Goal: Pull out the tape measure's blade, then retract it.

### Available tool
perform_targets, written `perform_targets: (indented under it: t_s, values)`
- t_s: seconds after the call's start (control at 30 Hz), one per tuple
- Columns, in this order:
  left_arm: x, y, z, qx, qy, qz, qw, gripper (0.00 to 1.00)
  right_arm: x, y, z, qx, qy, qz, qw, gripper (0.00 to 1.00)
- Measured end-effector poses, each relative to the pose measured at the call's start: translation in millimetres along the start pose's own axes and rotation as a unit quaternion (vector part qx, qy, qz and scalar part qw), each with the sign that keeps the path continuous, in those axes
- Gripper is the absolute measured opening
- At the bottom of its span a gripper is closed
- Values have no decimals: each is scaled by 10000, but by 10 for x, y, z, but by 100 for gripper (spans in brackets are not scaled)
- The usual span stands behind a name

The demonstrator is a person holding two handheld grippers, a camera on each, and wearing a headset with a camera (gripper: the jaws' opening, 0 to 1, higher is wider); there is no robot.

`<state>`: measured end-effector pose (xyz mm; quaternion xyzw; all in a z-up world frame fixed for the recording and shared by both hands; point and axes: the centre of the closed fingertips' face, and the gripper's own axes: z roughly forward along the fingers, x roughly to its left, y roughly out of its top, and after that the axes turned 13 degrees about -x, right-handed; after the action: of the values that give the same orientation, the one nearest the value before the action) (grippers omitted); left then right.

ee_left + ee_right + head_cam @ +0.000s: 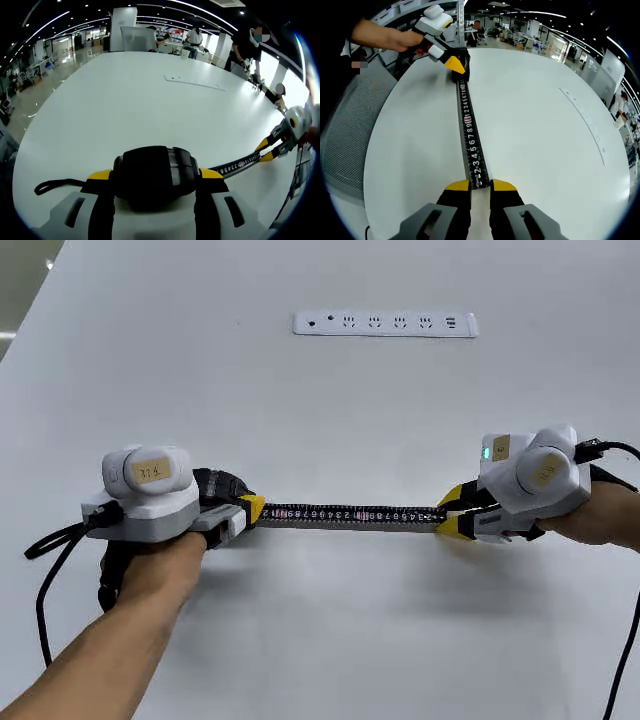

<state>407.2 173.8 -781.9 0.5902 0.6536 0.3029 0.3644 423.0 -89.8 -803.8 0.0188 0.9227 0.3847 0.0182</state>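
Tape measure [222, 486], black body, sits at the near left of the white bench [300, 400], clamped between the yellow-tipped jaws of the left hand-held gripper [247, 506]. In the left gripper view the body fills the gap between the two jaws, one jaw pressed to each side; jaws are about as far apart as the body is wide.

Blade [350, 513] is drawn out. It runs in a straight line from the tape measure on the left to the right hand-held gripper [451, 512] on the right, across the near part of the bench. Printed face is up, with numerals legible in the right gripper view. Whether the blade rests on the bench or hangs just above it, I cannot tell.

Right hand-held gripper: jaws nearly closed, with only a narrow gap, and the free end of the blade sits in that gap, pinched between the yellow tips. The two grippers are well apart, facing each other along the blade.

A person's hand holds each gripper. A black cable [45, 570] trails from the left gripper toward the near edge.

White power strip [385, 323] lies flat at the far side of the bench, well apart from the blade and roughly parallel to it.
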Motion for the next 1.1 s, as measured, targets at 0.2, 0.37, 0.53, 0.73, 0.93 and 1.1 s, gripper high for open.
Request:
perform_targets:
  t_s: [0.2, 0.37, 0.53, 0.73, 0.93, 1.1]
  values:
    - [0, 0, 1, 4, -5, -5, 10000, 60, 9, 28, 27, -12, 11, 1, 10000, 10]
    - [0, -1, -1, 0, 0, -7, 10000, 60, 27, 72, 75, -34, 36, -11, 10000, 10]
    - [-2, 0, -6, 0, -11, -15, 10000, 60, 37, 106, 114, -54, 60, -29, 10000, 10]
    - [-1, 2, -7, -11, -19, -15, 10000, 60, 39, 141, 154, -77, 88, -37, 9999, 10]
    - [1, 4, -7, -17, -23, -18, 10000, 60, 39, 162, 190, -76, 96, -39, 9999, 10]
    - [0, 6, -6, -17, -15, -12, 10000, 60, 45, 175, 202, -70, 90, -40, 9999, 10]
